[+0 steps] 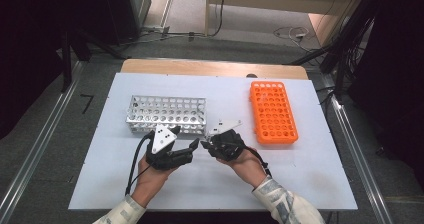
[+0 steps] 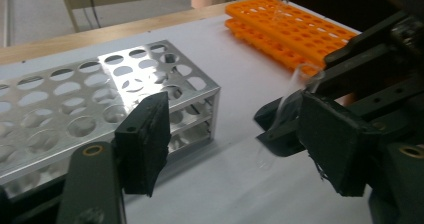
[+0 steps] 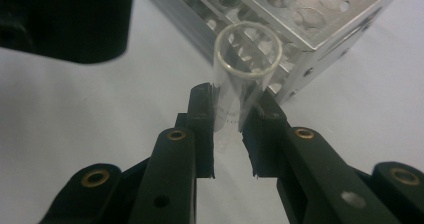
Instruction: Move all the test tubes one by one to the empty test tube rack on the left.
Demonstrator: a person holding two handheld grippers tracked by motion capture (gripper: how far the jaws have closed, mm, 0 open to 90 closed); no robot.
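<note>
Test tube (image 3: 243, 79), clear glass, open rim, empty

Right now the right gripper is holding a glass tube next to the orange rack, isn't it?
Not quite. The right gripper does hold the glass tube, but it is next to the metal rack, as the right gripper view shows. The orange rack lies farther off to the side in the high view.
</note>
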